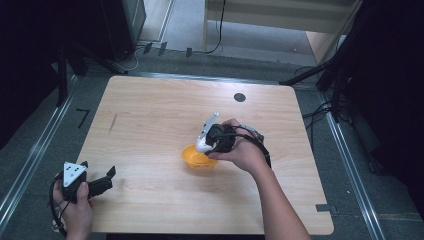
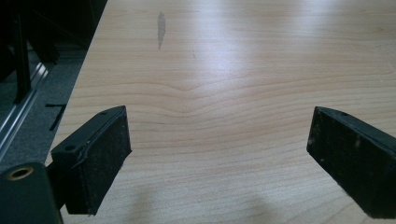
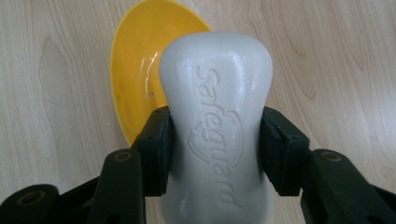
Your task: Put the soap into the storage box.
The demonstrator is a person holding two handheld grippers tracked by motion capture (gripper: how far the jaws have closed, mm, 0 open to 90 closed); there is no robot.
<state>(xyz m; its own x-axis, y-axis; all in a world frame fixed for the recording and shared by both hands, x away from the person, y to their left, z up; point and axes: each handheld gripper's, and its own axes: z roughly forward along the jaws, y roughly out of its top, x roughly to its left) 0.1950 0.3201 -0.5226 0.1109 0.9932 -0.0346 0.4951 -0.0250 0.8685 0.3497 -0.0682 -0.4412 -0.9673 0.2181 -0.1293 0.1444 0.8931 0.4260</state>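
At frame centre, the right gripper [image 3: 217, 149] is clamping a white soap bar [image 3: 217, 107] above a yellow dish [image 3: 140, 70]. The left gripper [image 2: 219, 154] is resting released at lower left of the table [image 1: 150, 115].

Two black grippers, bare arms

The left gripper [image 1: 111, 171] has a grey three-cornered plate [image 1: 73, 174] on top and a black cable [image 1: 53, 210]. The right gripper [image 3: 215, 154] has flat black pads [image 3: 276, 144], round screw holes and a looping black cable.

Soap [image 3: 217, 135] above dish [image 3: 135, 70], mid-table [image 1: 150, 110].
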